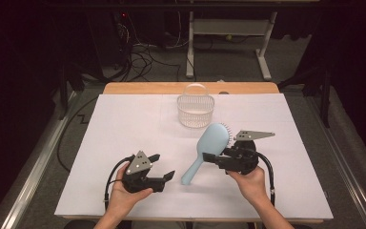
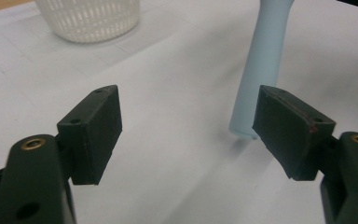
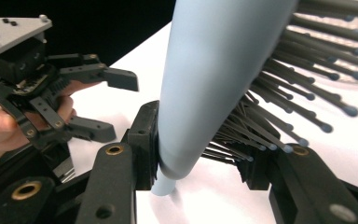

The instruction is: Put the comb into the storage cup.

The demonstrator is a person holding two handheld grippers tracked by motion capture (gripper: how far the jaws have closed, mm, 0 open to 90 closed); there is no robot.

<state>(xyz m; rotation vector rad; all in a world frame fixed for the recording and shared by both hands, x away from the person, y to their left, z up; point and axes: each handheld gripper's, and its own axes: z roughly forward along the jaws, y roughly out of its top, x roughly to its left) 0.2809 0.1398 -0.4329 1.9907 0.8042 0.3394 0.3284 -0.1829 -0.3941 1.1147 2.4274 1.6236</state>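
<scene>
Right now I have the big pale-blue plastic paddle hairbrush (image 1: 208,147) in my right gripper (image 1: 211,157), whose fingers (image 3: 142,140) are closed across the brush where the head narrows into the handle, one pad on the smooth back and the other in among the dark bristles. Gripping there, near the heavy end, keeps the brush from swinging, I think; it leans with the handle tip down at the sheet and the head raised towards the basket. My left gripper (image 1: 164,167) sits just beside the handle's end with its fingers (image 2: 93,133) spread wide and nothing between them, the handle passing just outside one pad, so the brush hangs on the right grip alone.

Beyond it stands the white slatted plastic basket with a hoop handle (image 1: 196,109), upright and well apart from both grippers, the likely place for the brush, I judge.

Underneath, a white paper sheet (image 1: 124,124) covers the wooden counter (image 1: 143,88), bare at its far edge. Around it the room is dark, with grey carpet (image 1: 228,67), tangled cables (image 1: 140,55) and a white desk frame (image 1: 267,52).
</scene>
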